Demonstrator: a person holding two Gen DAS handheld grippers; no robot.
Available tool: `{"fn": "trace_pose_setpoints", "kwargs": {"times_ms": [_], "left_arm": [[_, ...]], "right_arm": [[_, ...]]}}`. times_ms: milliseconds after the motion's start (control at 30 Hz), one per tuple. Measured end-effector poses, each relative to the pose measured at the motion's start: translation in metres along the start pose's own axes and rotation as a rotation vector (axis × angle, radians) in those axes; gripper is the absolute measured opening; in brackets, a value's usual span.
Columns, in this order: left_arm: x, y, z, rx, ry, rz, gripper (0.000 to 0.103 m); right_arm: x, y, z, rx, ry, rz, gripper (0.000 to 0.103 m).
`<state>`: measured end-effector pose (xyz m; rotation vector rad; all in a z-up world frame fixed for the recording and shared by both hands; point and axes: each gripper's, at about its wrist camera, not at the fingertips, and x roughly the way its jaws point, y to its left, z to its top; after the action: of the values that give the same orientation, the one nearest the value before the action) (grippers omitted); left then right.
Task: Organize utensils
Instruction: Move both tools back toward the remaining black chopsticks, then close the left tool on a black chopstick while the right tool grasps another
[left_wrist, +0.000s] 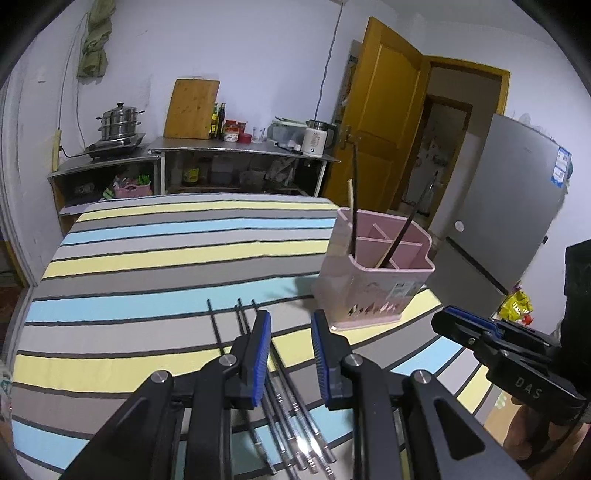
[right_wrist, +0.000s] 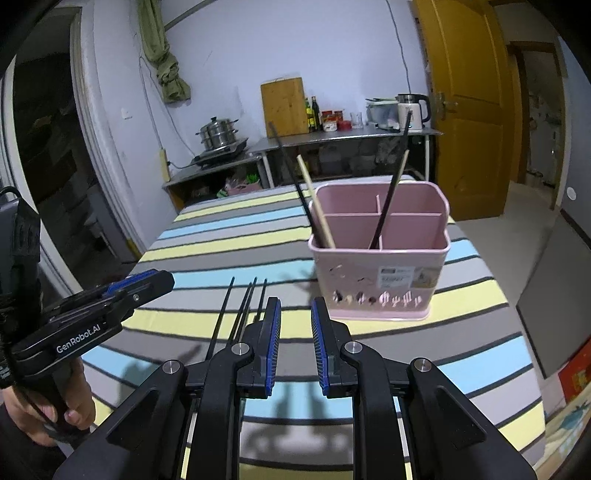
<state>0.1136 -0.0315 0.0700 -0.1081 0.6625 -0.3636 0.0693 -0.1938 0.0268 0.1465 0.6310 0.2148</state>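
Left claw (left_wrist: 290, 354) hovers low over the table with its blue-padded fingers (left_wrist: 260, 356) apart and nothing between them; it points forward and slightly downward along the striped grey, yellow and blue tablecloth (left_wrist: 166, 258). Beneath and just left of its left finger lies a bundle of loose black chopsticks with silver metal ends (left_wrist: 291, 424), flat on the cloth, tips pointing away from the camera and spread slightly. Right claw (right_wrist: 293, 347) is held at a similar height, level and facing the same way, its blue pads likewise parted and empty; in the left wrist view it appears at the right edge (left_wrist: 480, 332), side-on, so that its opening cannot be judged there. The left claw, seen from the right wrist view (right_wrist: 140, 286), is gripped by a hand (right_wrist: 55, 413) around its handle. Ahead of both claws, near the table's right edge, stands the pink plastic divided utensil holder (right_wrist: 380, 266), upright, carrying black chopsticks (right_wrist: 391, 184) and pale wooden chopsticks (right_wrist: 317, 206) that lean in its front compartments. The loose chopsticks on the cloth (right_wrist: 240, 314) lie to the holder's left, apart from it.
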Motion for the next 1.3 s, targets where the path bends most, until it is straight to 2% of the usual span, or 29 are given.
{"fn": "trace_pose_setpoints", "kwargs": {"times_ms": [167, 633, 933, 1300], "left_arm": [[0.001, 0.006, -0.004, 0.011, -0.008, 0.034, 0.022], [0.036, 0.034, -0.032, -0.038, 0.076, 0.082, 0.022], [0.075, 0.066, -0.048, -0.117, 0.161, 0.093, 0.022], [0.131, 0.073, -0.043, -0.134, 0.211, 0.119, 0.022]], "right_arm": [[0.010, 0.011, -0.005, -0.033, 0.023, 0.014, 0.018], [0.052, 0.030, -0.019, -0.070, 0.096, 0.052, 0.018], [0.087, 0.036, -0.026, -0.077, 0.148, 0.066, 0.018], [0.111, 0.034, -0.033, -0.061, 0.192, 0.074, 0.018]]}}
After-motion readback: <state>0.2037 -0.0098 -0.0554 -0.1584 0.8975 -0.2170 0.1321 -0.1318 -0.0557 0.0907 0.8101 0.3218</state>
